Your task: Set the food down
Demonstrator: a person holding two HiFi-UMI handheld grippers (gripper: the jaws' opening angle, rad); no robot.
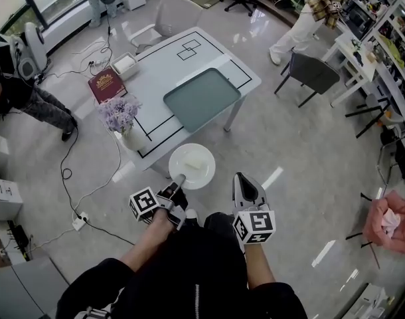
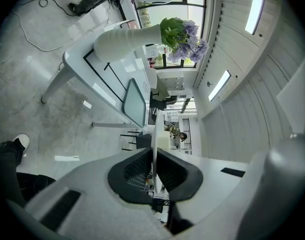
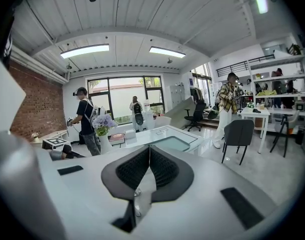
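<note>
One claw, the left claw, is pinched tight on the near rim of the white plate of food, held in the air by the near edge of the surface. Its partner, the right claw, is closed on nothing. Keep the plate flat and lower it slowly, away from the flowers.

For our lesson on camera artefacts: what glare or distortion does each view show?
Head view: bright streaks of glare on the glossy floor. Left gripper view: picture rolled sideways, vase lying across, corners black. Right gripper view: fisheye bows the ceiling; light strips blow out.
</note>
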